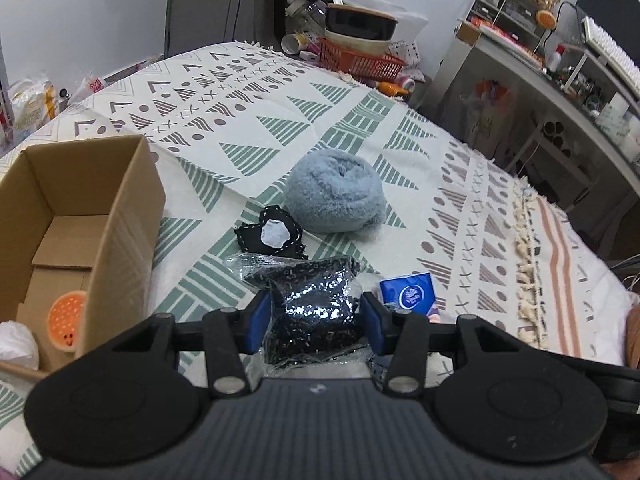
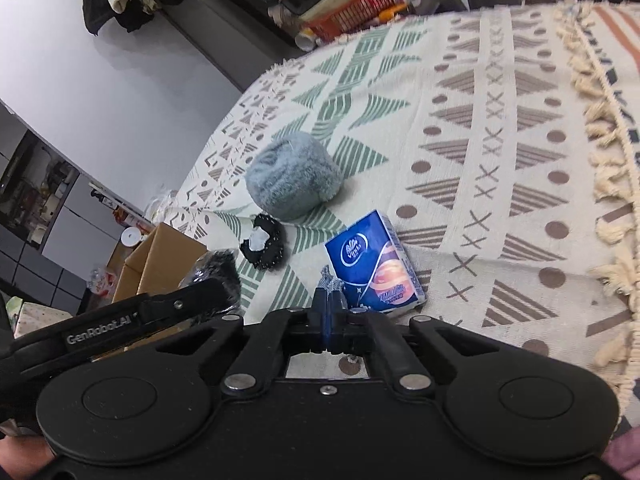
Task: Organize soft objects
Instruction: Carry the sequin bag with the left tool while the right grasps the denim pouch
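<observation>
Left wrist view: the left hand-held gripper (image 1: pixel 314 320) has its blue pads (image 1: pixel 256 322) pressed against both sides of a dark speckled item in a clear plastic bag (image 1: pixel 312 304), which sits low over the patterned bed cover (image 1: pixel 400 128). The bag bulges and creases between the pads, so it is judged light, soft and compressible, while the glossy film may be slippery; a hold across the thick middle, as here, looks safest. Beyond it lie a black scrunchie with a white tag (image 1: pixel 274 234) and a fluffy blue-grey bundle (image 1: pixel 335 192), both judged limp and light. An open cardboard box (image 1: pixel 100 216) stands to the left, holding an orange round item (image 1: pixel 67 314); a blue tissue packet (image 1: pixel 410 292) lies to the right.

Right wrist view: the right hand-held gripper (image 2: pixel 329 308) has its jaws fully together, apparently pinching a scrap of speckled dark fabric (image 2: pixel 330 278) just beside the tissue packet; what that fabric belongs to cannot be made out. The bag's lower edge is hidden behind the gripper body.
</observation>
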The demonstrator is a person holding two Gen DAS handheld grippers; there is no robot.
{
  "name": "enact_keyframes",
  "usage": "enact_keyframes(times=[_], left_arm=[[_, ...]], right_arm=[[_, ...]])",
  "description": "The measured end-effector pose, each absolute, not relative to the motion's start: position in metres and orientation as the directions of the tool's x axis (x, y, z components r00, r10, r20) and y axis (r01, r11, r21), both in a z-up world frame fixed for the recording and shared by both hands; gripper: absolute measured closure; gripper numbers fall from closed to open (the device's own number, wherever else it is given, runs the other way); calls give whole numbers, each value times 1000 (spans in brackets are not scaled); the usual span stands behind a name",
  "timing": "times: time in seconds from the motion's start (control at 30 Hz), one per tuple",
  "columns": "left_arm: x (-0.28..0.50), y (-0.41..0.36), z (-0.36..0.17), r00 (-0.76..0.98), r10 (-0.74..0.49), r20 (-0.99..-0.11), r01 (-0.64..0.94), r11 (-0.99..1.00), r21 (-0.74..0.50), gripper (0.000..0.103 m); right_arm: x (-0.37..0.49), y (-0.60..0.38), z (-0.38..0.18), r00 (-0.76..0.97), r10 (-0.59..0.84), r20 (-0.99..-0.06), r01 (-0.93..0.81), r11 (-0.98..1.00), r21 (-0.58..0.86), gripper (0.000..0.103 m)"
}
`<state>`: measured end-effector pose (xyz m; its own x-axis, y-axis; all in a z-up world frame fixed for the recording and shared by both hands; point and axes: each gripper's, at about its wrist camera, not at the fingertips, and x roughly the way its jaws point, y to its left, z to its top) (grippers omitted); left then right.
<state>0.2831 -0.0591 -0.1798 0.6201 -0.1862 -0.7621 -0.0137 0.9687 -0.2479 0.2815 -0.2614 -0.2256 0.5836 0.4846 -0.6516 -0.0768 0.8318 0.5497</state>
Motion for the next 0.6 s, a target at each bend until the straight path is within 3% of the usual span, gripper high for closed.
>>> enact_keyframes(times=[0.6], left_arm=[[253, -20, -136, 700, -210, -683, -23, 949, -316, 56]], right_arm=[[246, -260, -180, 680, 430, -594, -64, 842, 536, 103]])
